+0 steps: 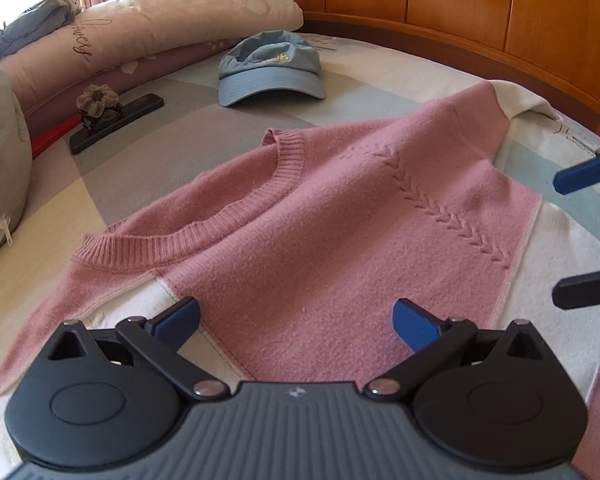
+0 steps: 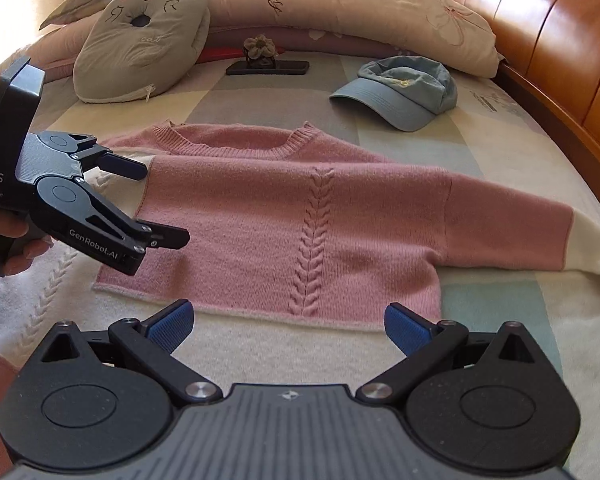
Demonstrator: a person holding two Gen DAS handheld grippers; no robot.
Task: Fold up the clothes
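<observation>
Blue-padded fingers of the right gripper (image 2: 287,323) are spread wide, holding nothing, hovering just above the white lower band of the sweater (image 2: 300,208). To its left the left gripper (image 2: 168,204), gripped by a hand (image 2: 16,240) low at its handle, reaches in over the sweater's side edge, its fingers also parted and empty. The pink-and-white sweater lies flat on the bed (image 2: 512,300), one sleeve stretched toward the wooden headboard (image 2: 540,40). Beyond it sit a blue cap (image 2: 404,92), a grey cushion (image 2: 140,48) and a folded quilt (image 2: 340,4).
</observation>
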